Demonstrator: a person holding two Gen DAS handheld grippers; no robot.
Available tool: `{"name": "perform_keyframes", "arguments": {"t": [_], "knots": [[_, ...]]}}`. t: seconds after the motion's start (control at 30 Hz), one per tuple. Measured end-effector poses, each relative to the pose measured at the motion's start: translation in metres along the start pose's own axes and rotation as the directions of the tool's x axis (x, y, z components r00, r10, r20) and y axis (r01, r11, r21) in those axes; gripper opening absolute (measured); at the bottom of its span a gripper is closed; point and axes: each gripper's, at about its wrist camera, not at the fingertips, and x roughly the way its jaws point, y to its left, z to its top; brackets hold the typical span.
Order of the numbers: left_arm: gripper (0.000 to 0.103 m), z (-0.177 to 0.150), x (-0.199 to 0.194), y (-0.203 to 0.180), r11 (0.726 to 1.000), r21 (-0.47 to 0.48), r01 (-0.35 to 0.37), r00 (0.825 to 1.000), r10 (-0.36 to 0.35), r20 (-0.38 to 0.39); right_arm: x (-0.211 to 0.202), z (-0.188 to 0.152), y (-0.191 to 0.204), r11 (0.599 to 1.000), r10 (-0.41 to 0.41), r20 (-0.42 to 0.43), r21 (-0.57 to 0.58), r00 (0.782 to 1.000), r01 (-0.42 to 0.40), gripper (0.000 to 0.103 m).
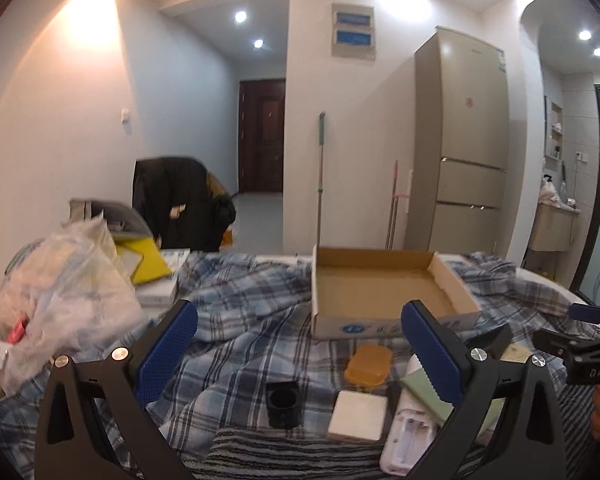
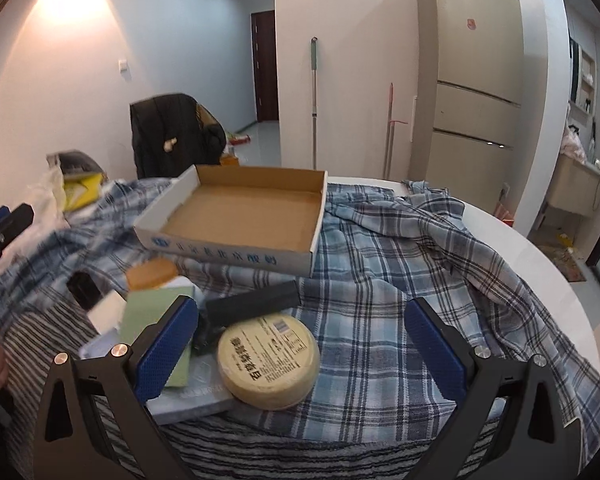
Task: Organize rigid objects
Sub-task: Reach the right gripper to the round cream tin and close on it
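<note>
An empty shallow cardboard box (image 1: 380,292) (image 2: 240,220) lies on plaid cloth on the table. In front of it lie small objects: an orange lidded container (image 1: 368,364) (image 2: 152,274), a black cup-like holder (image 1: 283,404), a white square block (image 1: 358,414), a white device (image 1: 408,440), a green flat box (image 1: 424,394) (image 2: 152,312), a black bar (image 2: 256,304) and a round yellow tin (image 2: 268,362). My left gripper (image 1: 300,348) is open and empty above the black holder. My right gripper (image 2: 302,340) is open around the tin, not touching it.
Plastic bags (image 1: 56,292), a yellow item (image 1: 146,264) and a white box sit at the table's left. A chair with a dark coat (image 1: 180,204) stands behind. A fridge (image 1: 464,140), mop poles (image 1: 320,176) and the table's white right edge (image 2: 560,280) are visible.
</note>
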Motion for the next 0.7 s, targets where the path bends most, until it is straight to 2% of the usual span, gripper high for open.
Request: {"name": "perform_keyframes", "arguments": {"t": [0.17, 0.3, 0.53, 0.7], "knots": [[0.103, -0.012, 0.021, 0.011, 0.999, -0.041, -0.018, 0.996, 0.014, -0.084, 0.013, -0.007, 0.007, 0.999, 0.012, -0.065, -0.039, 0.998, -0.015, 0.102], [0.103, -0.02, 0.028, 0.003, 1.0, 0.002, -0.008, 0.993, 0.008, -0.115, 0.02, -0.009, 0.008, 0.999, 0.026, -0.106, -0.043, 0.994, -0.031, 0.1], [0.103, -0.02, 0.016, -0.013, 0.997, 0.078, 0.007, 0.999, -0.003, -0.047, 0.042, -0.015, 0.014, 0.995, 0.063, -0.209, -0.06, 0.976, -0.077, 0.091], [0.103, -0.014, 0.0, 0.001, 1.0, 0.019, -0.006, 0.999, 0.005, 0.047, 0.05, -0.017, 0.016, 0.994, 0.072, -0.243, -0.061, 0.967, -0.09, 0.09]]}}
